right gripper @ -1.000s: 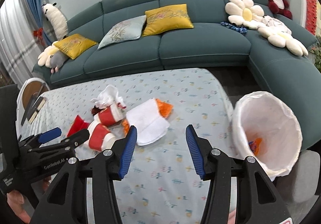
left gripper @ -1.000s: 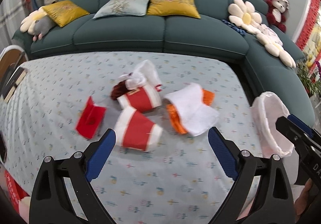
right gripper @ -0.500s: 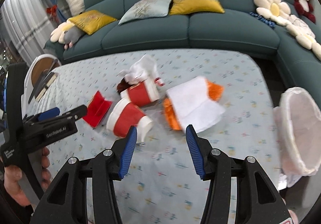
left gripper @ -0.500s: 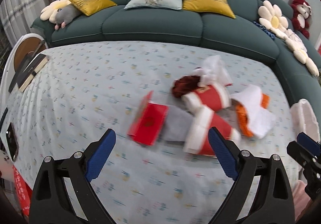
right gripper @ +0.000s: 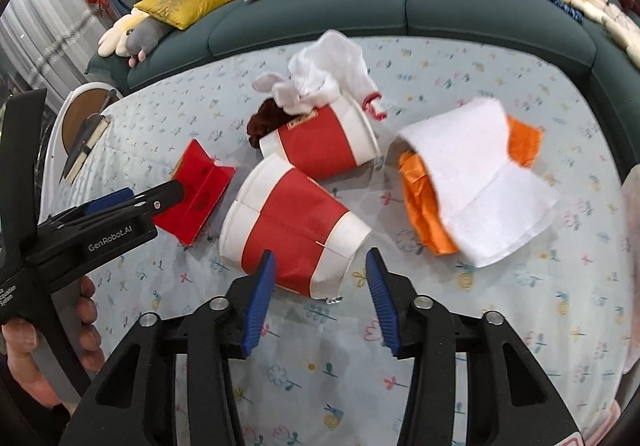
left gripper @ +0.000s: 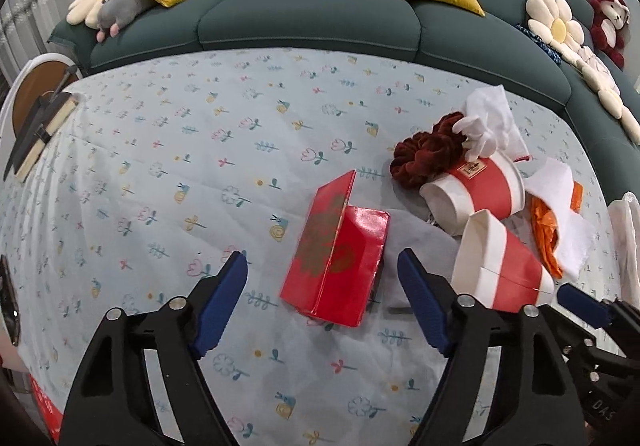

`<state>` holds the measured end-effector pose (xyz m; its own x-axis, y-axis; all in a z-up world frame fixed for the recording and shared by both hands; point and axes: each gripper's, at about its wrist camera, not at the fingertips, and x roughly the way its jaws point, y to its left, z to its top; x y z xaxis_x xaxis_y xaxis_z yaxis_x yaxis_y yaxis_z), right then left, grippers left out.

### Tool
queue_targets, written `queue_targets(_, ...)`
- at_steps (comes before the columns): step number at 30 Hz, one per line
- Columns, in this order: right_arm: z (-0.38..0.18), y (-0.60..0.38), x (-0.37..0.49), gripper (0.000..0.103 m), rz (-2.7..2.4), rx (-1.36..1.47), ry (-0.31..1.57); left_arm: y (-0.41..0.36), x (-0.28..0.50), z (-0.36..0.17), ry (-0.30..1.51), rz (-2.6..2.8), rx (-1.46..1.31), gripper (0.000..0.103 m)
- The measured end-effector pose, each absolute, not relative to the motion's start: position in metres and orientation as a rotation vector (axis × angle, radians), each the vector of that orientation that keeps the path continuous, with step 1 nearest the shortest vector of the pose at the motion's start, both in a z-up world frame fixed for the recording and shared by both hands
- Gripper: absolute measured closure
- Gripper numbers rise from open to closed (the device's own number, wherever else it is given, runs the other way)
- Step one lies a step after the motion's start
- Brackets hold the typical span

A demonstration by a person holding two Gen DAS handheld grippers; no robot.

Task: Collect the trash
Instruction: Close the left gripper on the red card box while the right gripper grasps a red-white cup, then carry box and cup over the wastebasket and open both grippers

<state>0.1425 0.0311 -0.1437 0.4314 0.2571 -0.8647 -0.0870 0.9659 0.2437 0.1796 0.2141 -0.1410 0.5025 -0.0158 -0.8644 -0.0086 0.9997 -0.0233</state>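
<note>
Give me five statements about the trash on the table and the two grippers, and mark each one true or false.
1. Both paper cups lie on their sides. True.
2. The right gripper already clamps a cup. False: its closing jaws sit just short of the nearer cup, pads not touching.
3. The red box lies ahead of the left gripper. True.
4. The white tissue lies under the orange wrapper. False: the tissue lies on top.
5. The left gripper holds the dark red scrunchie. False: it holds nothing; the scrunchie lies by the farther cup.
</note>
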Motion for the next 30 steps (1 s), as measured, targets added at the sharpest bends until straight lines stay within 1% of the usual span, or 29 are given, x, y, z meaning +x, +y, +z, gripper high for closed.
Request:
queue_targets(1,-0.147,0.032,0.144,0.065,0.22,0.175,1.114,0.214,0.181,-0.144,1.048,-0.011,-0.03,0.034)
queue_targets(2,-0.15,0.034,0.145,0.07,0.222,0.176,1.12,0.214,0.183,-0.146,1.053,-0.016,-0.032,0.039)
queue_targets(3,-0.153,0.036,0.146,0.076,0.229,0.178,1.128,0.214,0.184,-0.148,1.058,-0.019,-0.034,0.046)
queue_targets(4,-0.155,0.038,0.147,0.078,0.237,0.179,1.133,0.215,0.185,-0.151,1.067,-0.025,-0.041,0.048)
queue_targets(5,-0.156,0.039,0.147,0.082,0.242,0.177,1.134,0.215,0.186,-0.153,1.074,-0.028,-0.047,0.055)
queue_targets(6,-0.157,0.041,0.146,0.086,0.249,0.177,1.134,0.216,0.187,-0.154,1.08,-0.031,-0.052,0.067)
queue_targets(7,-0.158,0.042,0.146,0.087,0.258,0.181,1.136,0.216,0.187,-0.156,1.09,-0.031,-0.057,0.073)
queue_targets(8,-0.157,0.042,0.145,0.089,0.263,0.183,1.135,0.217,0.188,-0.157,1.097,-0.032,-0.064,0.082)
queue_targets(9,-0.156,0.043,0.144,0.089,0.267,0.184,1.129,0.217,0.187,-0.158,1.101,-0.031,-0.069,0.088)
queue_targets(10,-0.155,0.043,0.143,0.09,0.271,0.185,1.124,0.217,0.186,-0.158,1.101,-0.029,-0.073,0.09)
queue_targets(12,-0.151,0.043,0.141,0.091,0.279,0.191,1.112,0.216,0.184,-0.157,1.1,-0.029,-0.076,0.099)
queue_targets(21,-0.119,0.02,0.129,0.096,0.266,0.229,1.038,0.193,0.166,-0.13,1.062,-0.051,-0.085,0.1)
queue_targets(27,-0.094,-0.01,0.118,0.101,0.229,0.259,0.982,0.162,0.155,-0.099,1.02,-0.09,-0.081,0.1)
queue_targets(30,-0.082,-0.03,0.11,0.101,0.205,0.272,0.952,0.139,0.149,-0.084,1.0,-0.12,-0.074,0.1)
